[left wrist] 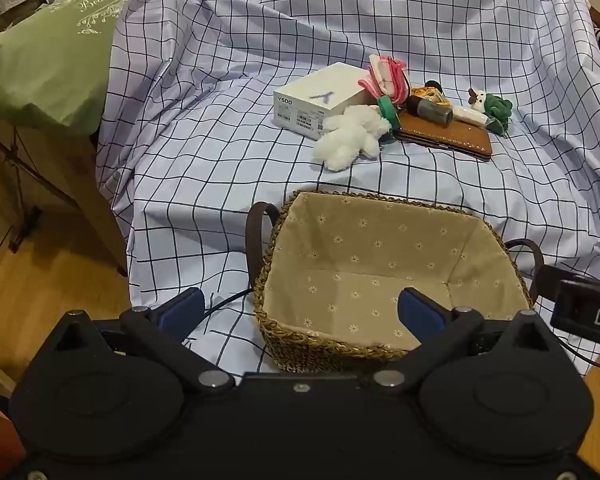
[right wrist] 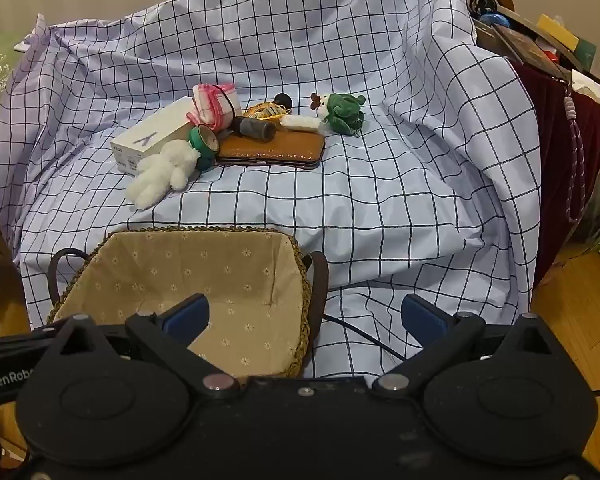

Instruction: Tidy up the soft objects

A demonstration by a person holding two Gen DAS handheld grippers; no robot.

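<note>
Starting well means taking the white plush [left wrist: 350, 136] first: it lies nearest the empty basket [left wrist: 300, 344], against the box [left wrist: 320, 98]. Both tongs, left [left wrist: 300, 312] and right [right wrist: 304, 314], hang released; pinch its body, not the cloth [left wrist: 220, 160].

A checked cloth [left wrist: 260, 168] drapes the surface. Near its front edge sits a lined basket [left wrist: 296, 344]; farther back lie a white box [left wrist: 316, 100], white plush [left wrist: 350, 136] and brown wallet [left wrist: 448, 136].

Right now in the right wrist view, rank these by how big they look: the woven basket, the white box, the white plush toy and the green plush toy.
1. woven basket, though it sits nearest the camera
2. white box and white plush toy, too alike to rank
3. green plush toy
</note>
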